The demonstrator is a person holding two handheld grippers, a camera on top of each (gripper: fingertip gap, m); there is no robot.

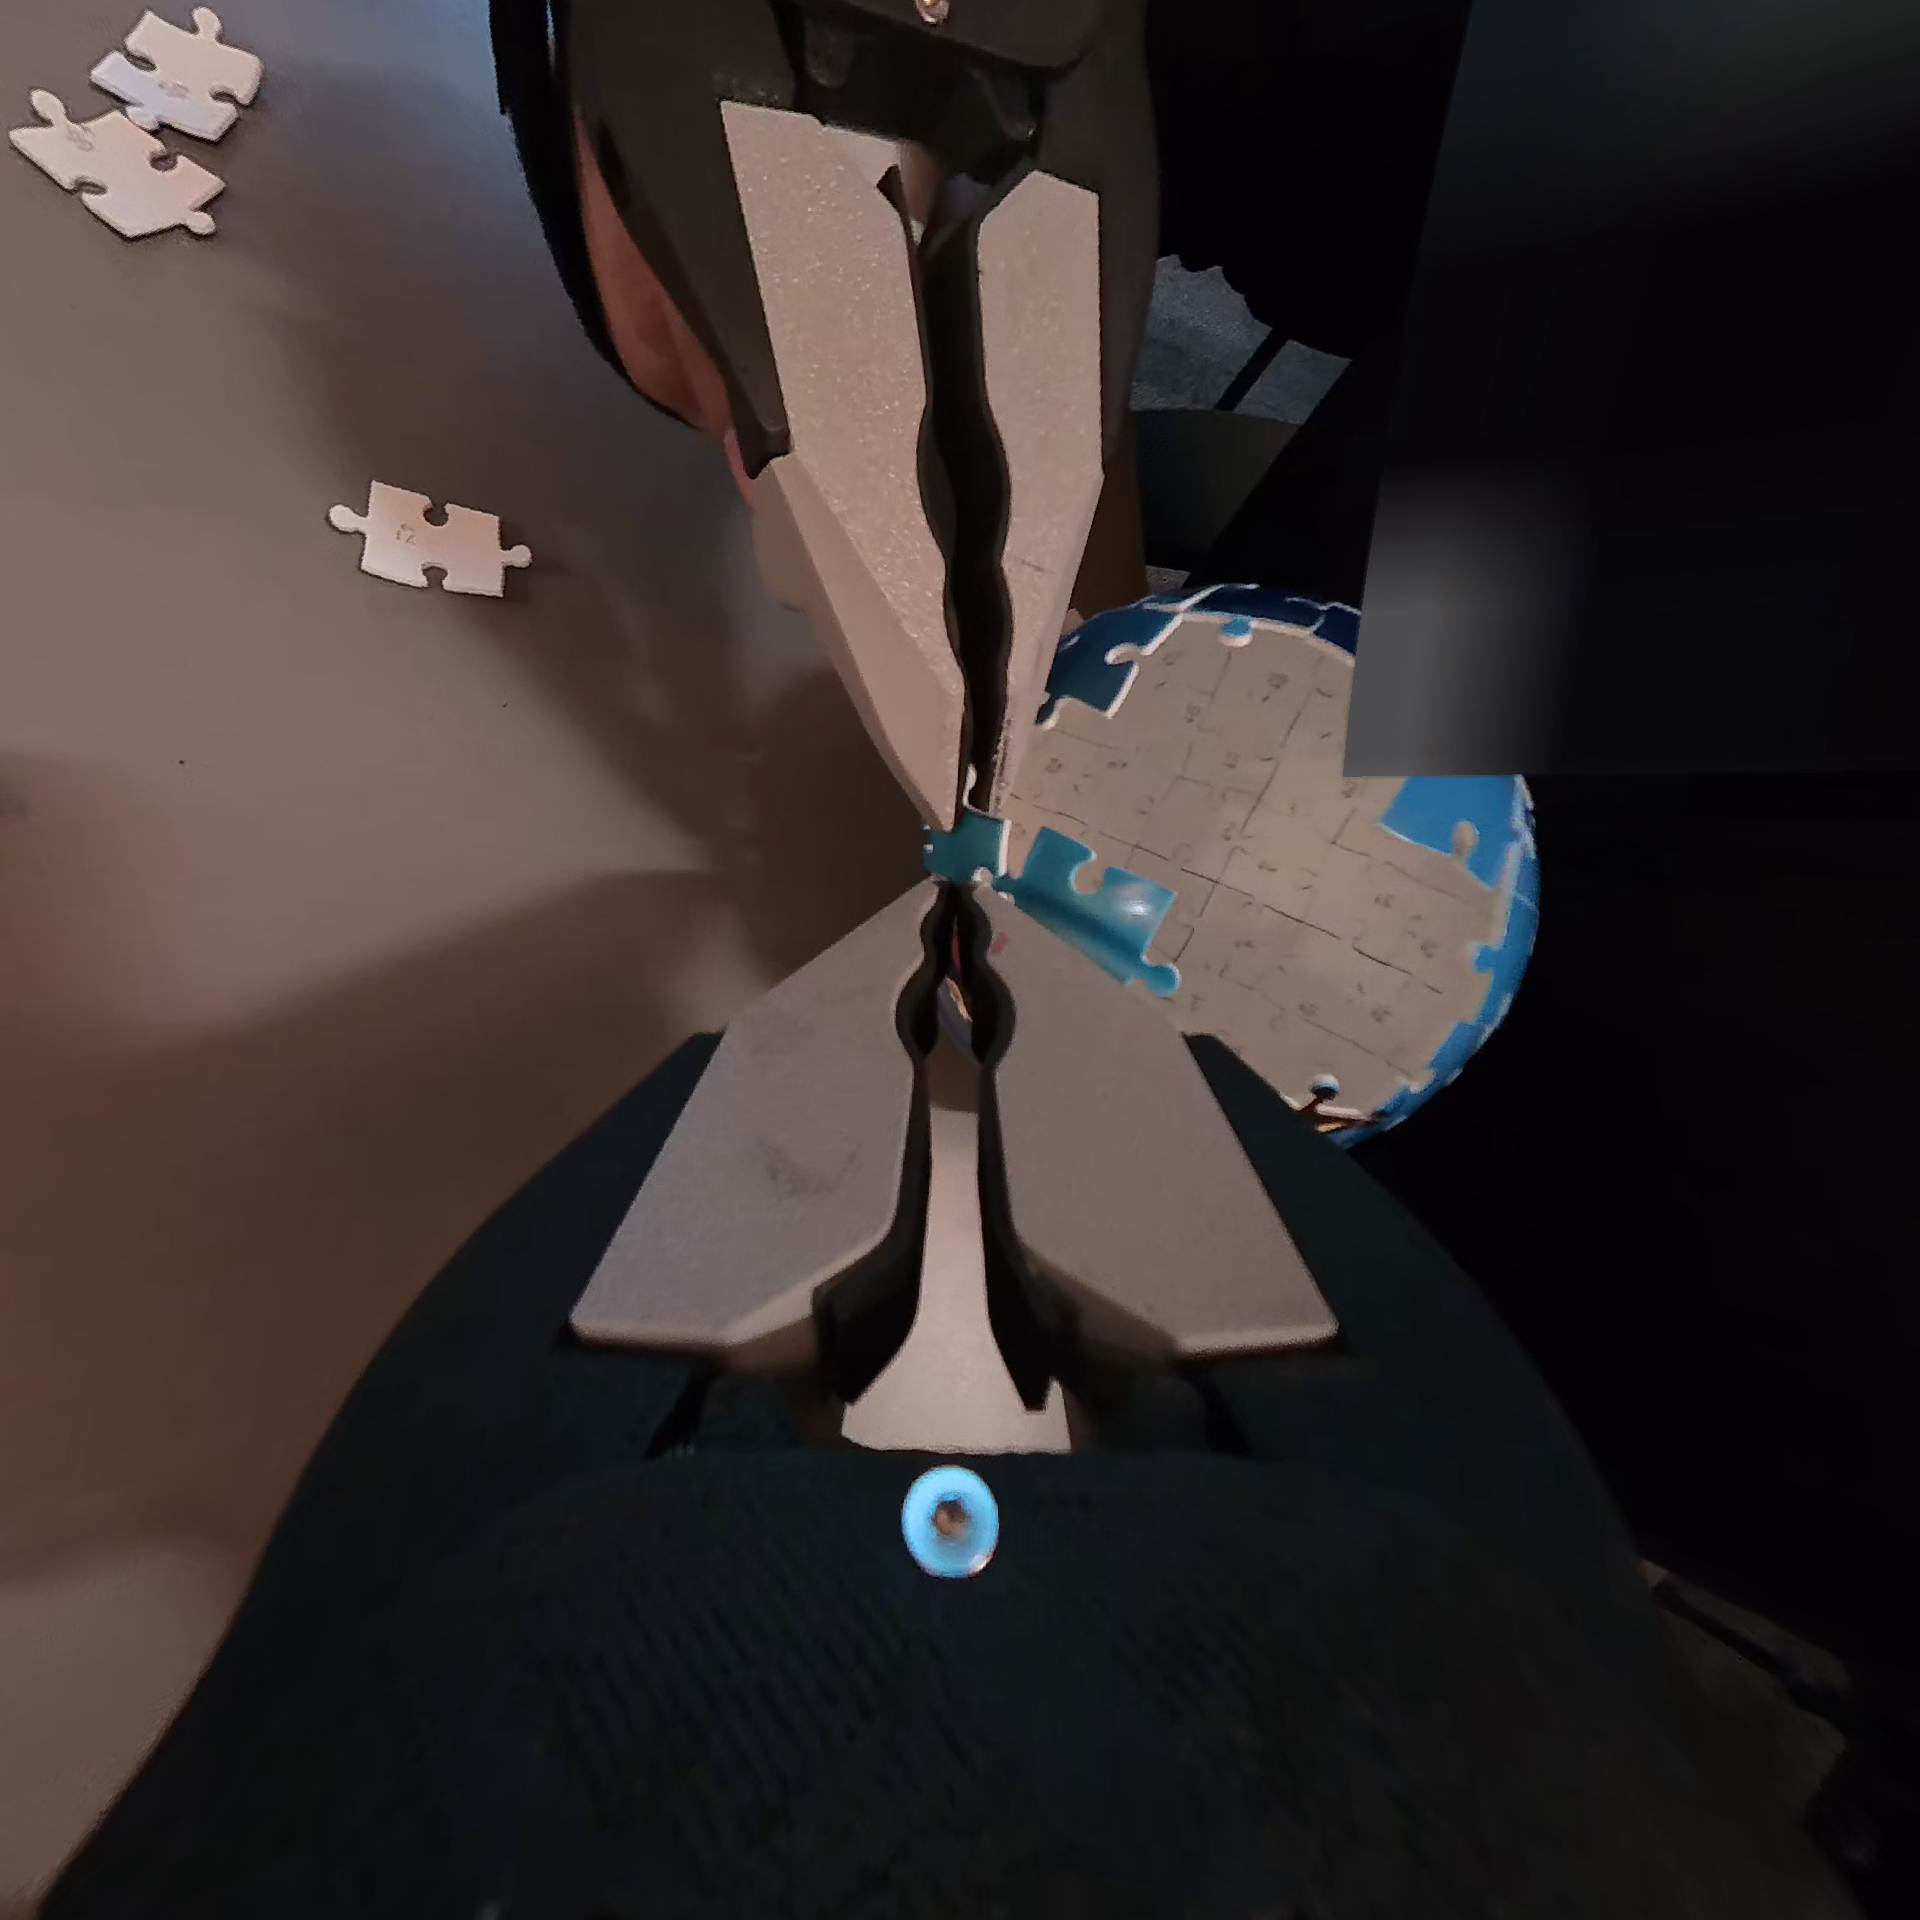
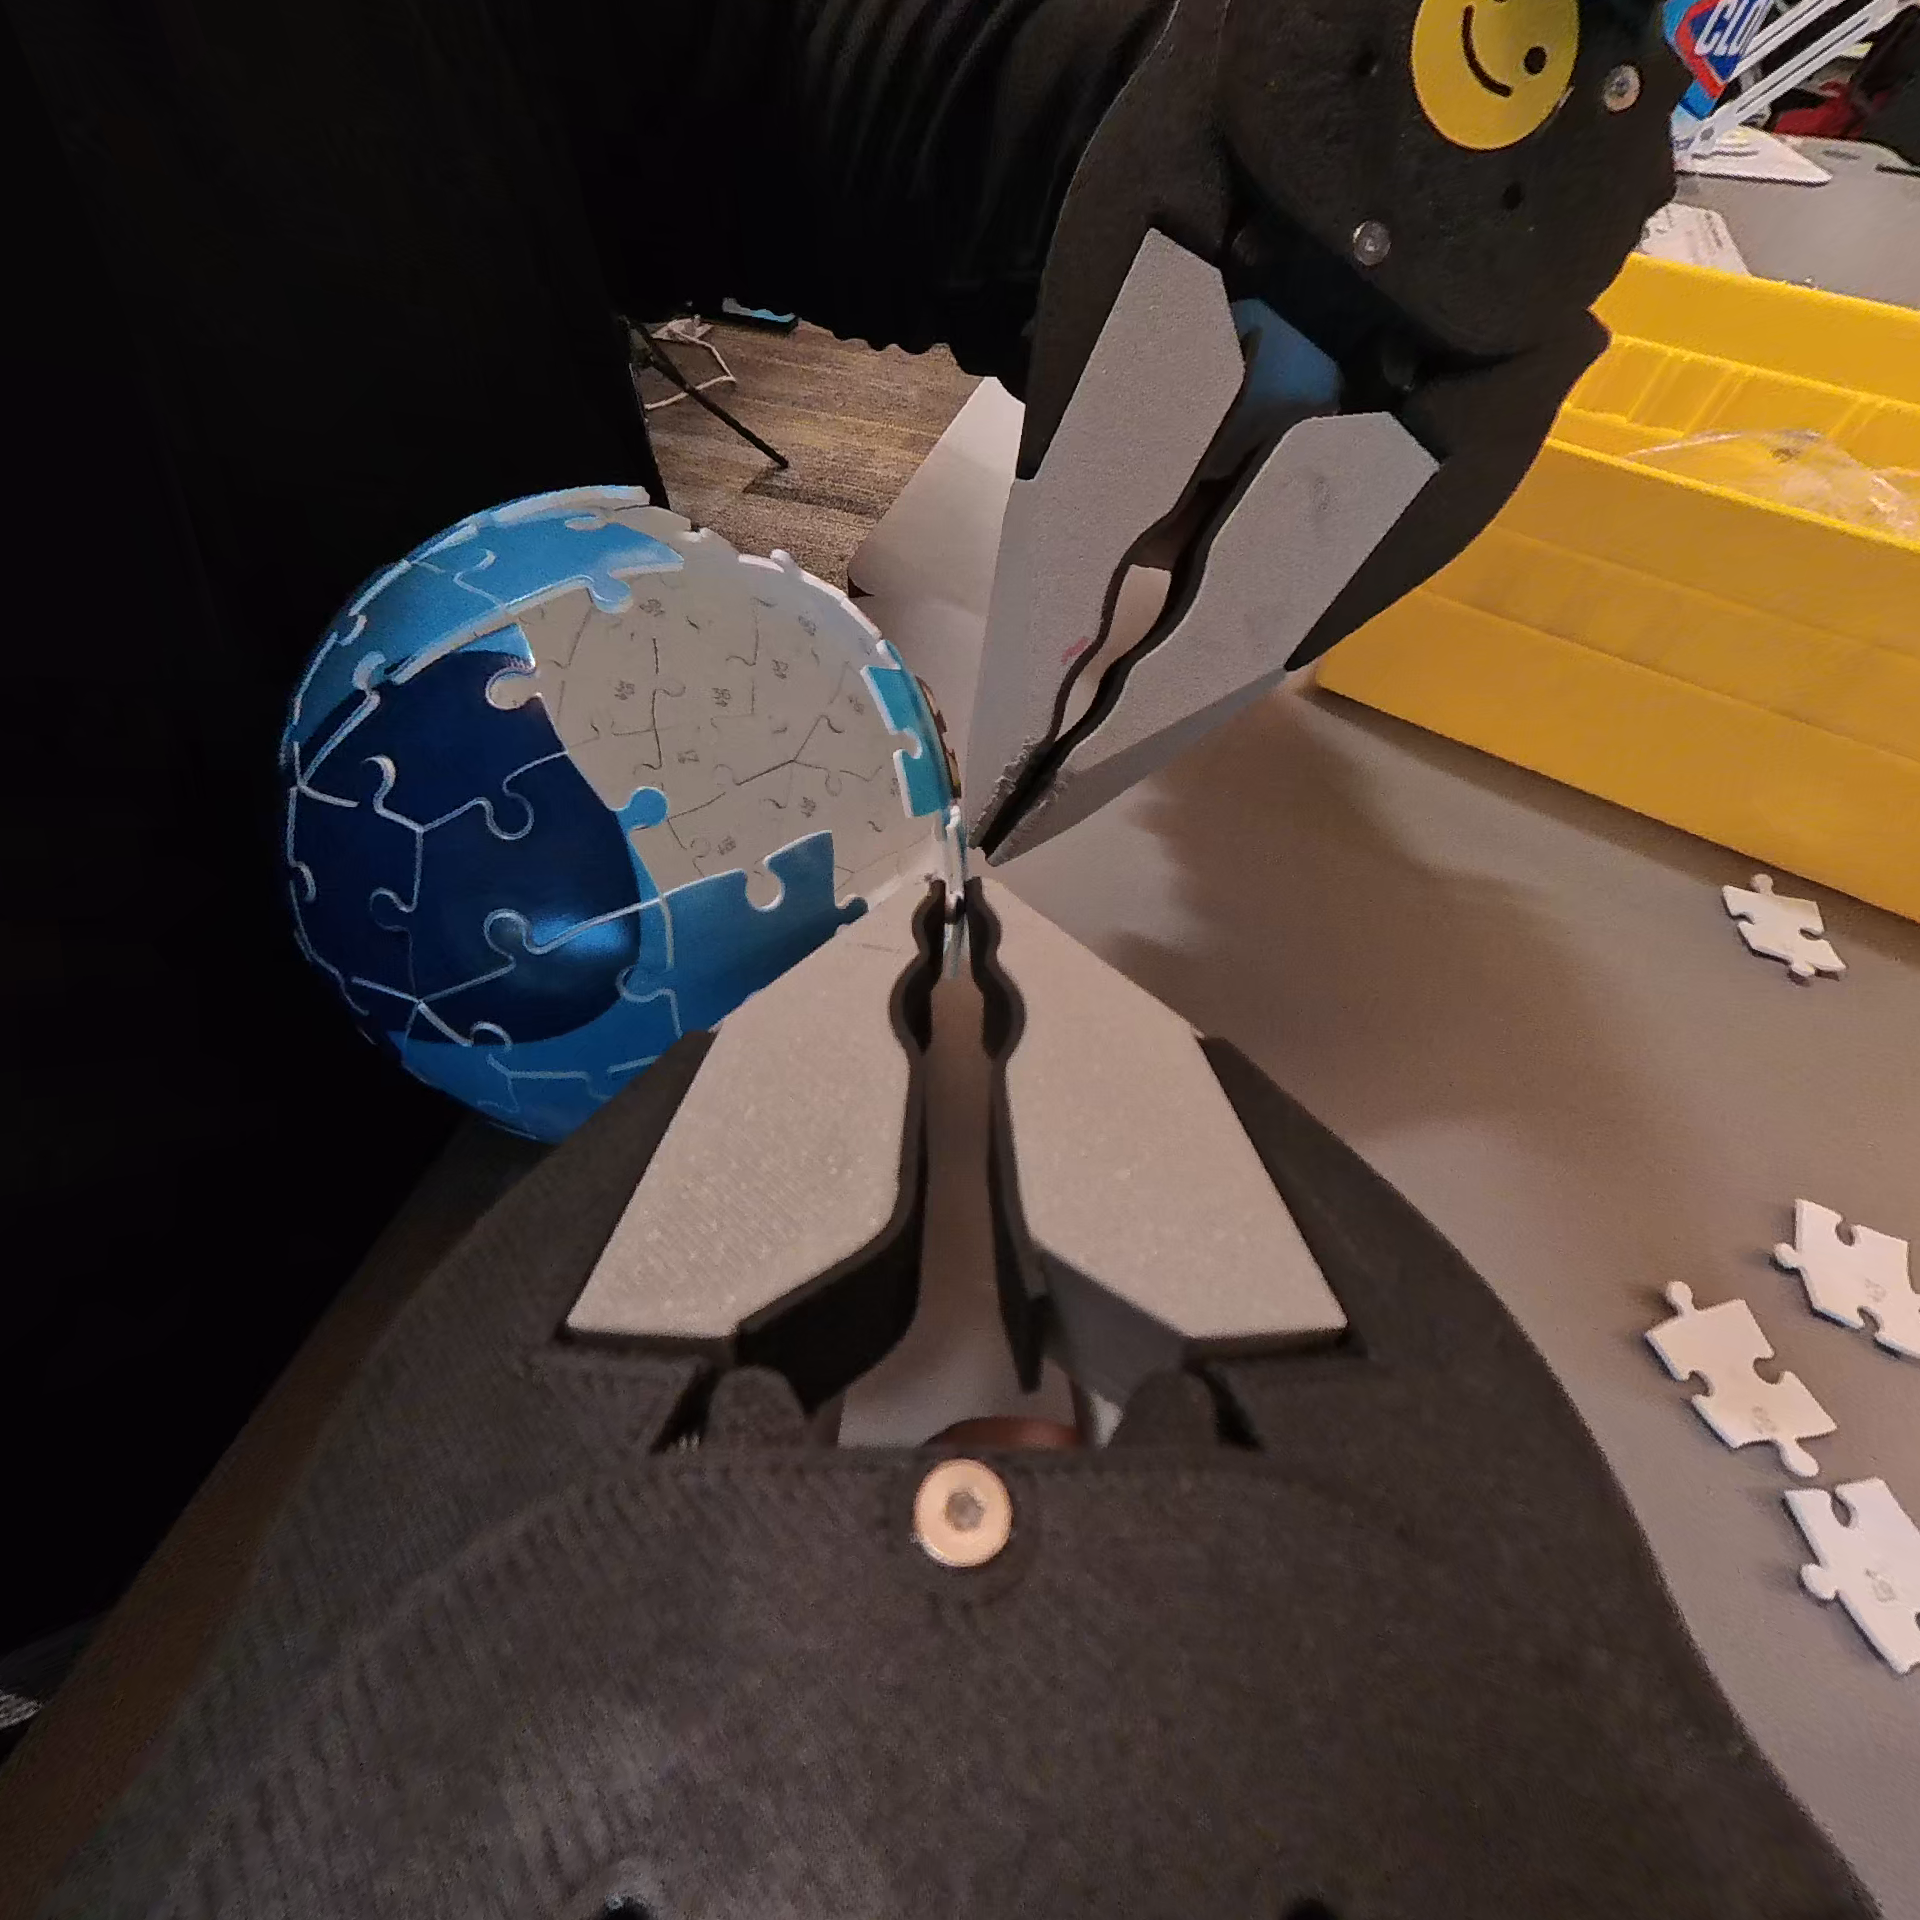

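A partly built blue puzzle ball (image 2: 468, 831) is held in the air, its open side showing the white numbered backs of the pieces (image 1: 1247, 831). My left gripper (image 1: 956, 909) is shut on a teal rim piece (image 1: 966, 842) of the ball. My right gripper (image 2: 951, 920) is shut on the same stretch of rim, seen edge-on. In the left wrist view the right gripper (image 1: 977, 795) comes down from above and meets the rim tip to tip. In the right wrist view the left gripper (image 2: 992, 844), with a yellow round sticker on its body, comes in from the upper right.
Loose white puzzle pieces lie face down on the grey table (image 2: 1351, 935): one (image 1: 431, 540) near the grippers, two (image 1: 177, 73) farther left, several (image 2: 1735, 1371) at the right. A yellow bin (image 2: 1662, 623) stands at the back right. The table's edge and the dark floor lie behind the ball. The grippers are tip to tip, or close to it.
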